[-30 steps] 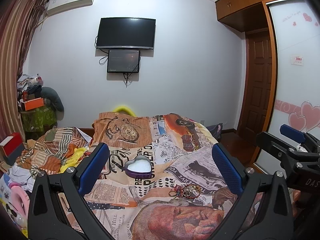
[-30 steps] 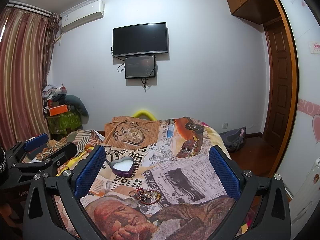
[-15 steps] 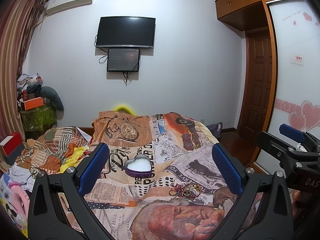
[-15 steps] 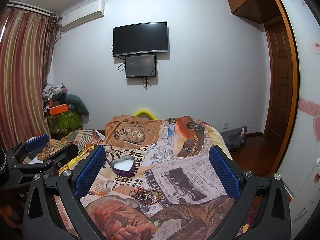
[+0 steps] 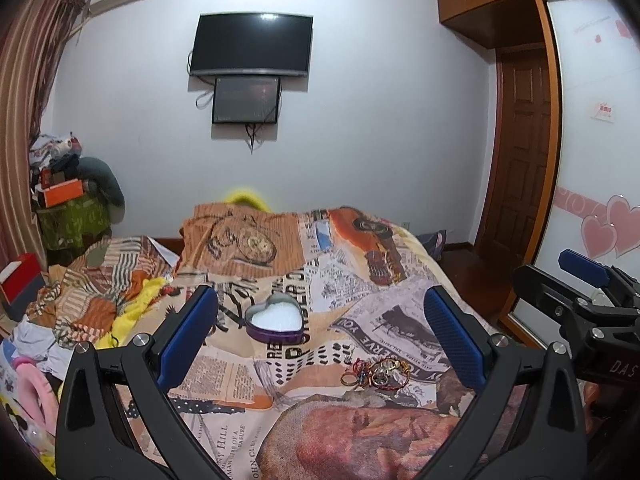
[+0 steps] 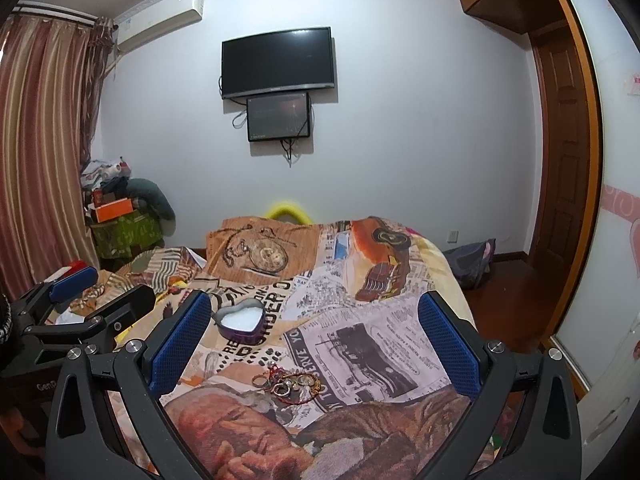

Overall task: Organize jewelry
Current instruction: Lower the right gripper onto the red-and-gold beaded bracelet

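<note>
A small pile of jewelry, rings and red and gold strands, lies on the printed bedspread. A purple heart-shaped tin with a white lining sits open behind it. The pile also shows in the right wrist view, as does the tin. My left gripper is open and empty, held above the bed short of both. My right gripper is open and empty too, beside it on the right.
Crumpled clothes lie on the bed's left side. A red box and a laden stand are at the far left. A wardrobe with sliding doors and a wooden door stand on the right.
Both grippers have edged slightly forward and down toward the bed. Nothing on the bed has moved.
</note>
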